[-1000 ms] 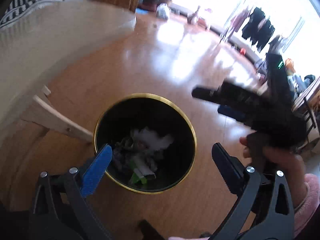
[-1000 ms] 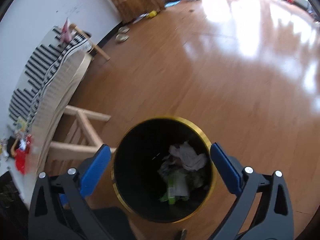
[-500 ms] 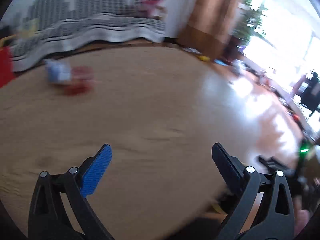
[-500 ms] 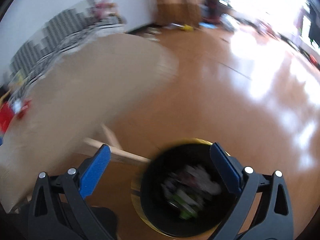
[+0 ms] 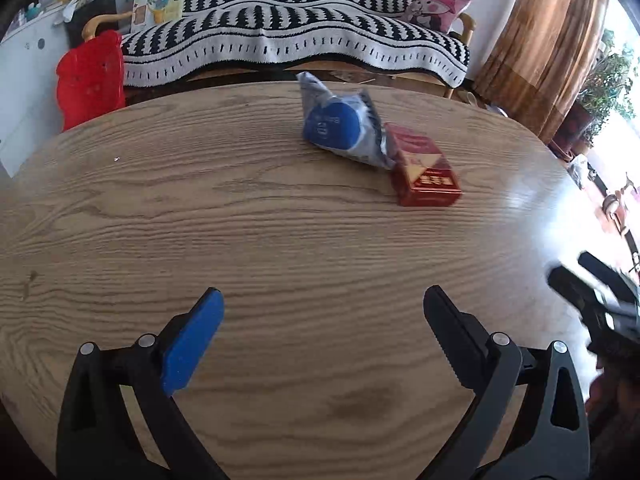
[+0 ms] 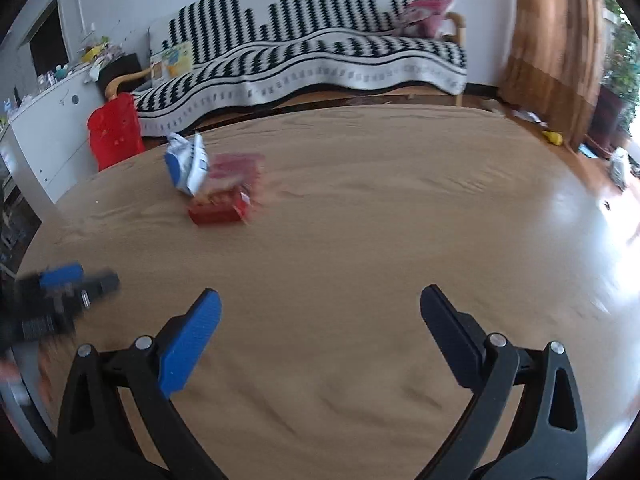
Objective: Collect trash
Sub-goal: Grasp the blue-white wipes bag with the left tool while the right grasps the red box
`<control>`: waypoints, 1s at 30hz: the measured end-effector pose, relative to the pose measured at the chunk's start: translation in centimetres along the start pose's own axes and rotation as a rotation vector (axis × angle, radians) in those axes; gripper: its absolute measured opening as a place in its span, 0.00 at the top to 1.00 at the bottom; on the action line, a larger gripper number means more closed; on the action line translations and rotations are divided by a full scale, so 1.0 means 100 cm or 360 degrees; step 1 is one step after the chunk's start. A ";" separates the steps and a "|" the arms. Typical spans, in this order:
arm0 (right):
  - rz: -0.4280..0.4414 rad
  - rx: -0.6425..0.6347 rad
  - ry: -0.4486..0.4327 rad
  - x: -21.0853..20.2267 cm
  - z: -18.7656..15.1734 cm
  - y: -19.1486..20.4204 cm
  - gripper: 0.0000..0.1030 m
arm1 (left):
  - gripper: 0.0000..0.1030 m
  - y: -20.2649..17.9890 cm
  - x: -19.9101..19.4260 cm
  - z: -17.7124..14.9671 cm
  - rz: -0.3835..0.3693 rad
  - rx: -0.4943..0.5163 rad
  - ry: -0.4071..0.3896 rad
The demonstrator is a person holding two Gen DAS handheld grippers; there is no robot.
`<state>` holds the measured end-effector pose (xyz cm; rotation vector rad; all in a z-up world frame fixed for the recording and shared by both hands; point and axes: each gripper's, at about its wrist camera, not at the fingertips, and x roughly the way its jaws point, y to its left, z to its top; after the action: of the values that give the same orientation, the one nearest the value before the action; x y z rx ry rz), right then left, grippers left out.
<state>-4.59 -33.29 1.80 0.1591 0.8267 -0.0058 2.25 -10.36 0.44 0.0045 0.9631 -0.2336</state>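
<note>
Two pieces of trash lie on the round wooden table [image 5: 240, 220]: a crumpled blue and silver wrapper [image 5: 340, 128] and, touching its right side, a red carton [image 5: 424, 168]. Both show again, blurred, as the wrapper [image 6: 186, 164] and the carton [image 6: 224, 200] in the right wrist view. My left gripper [image 5: 322, 320] hangs open over the near part of the table, well short of them. My right gripper [image 6: 320, 320] is open too, with nothing between its fingers. Each gripper appears blurred at the edge of the other's view. The trash bin is out of sight.
Behind the table stands a sofa [image 5: 280, 40] under a black and white cover. A red plastic stool [image 5: 90, 76] sits at the left, a white cabinet [image 6: 48, 128] beside it. Brown curtains [image 5: 540, 40] hang at the right, over bright wooden floor [image 6: 592, 208].
Both grippers have swung up from above the black bin on the floor and now face the tabletop. They stayed open and empty throughout.
</note>
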 end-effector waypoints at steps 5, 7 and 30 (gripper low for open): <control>0.0089 -0.0046 0.0026 0.046 0.046 0.047 0.06 | 0.06 0.015 0.016 0.009 0.0006 -0.0044 0.0031; 0.0111 -0.0067 0.0054 0.061 0.058 0.060 0.06 | 0.06 0.020 0.021 0.011 0.0009 -0.0062 0.0039; -0.0048 -0.0243 0.0189 0.138 0.086 0.025 0.05 | 0.06 -0.015 0.066 0.103 -0.0049 -0.0079 -0.0057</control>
<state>11.19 -31.29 -2.24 0.0027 0.9444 0.0386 13.91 -14.17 1.10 -0.0600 0.9339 -0.2376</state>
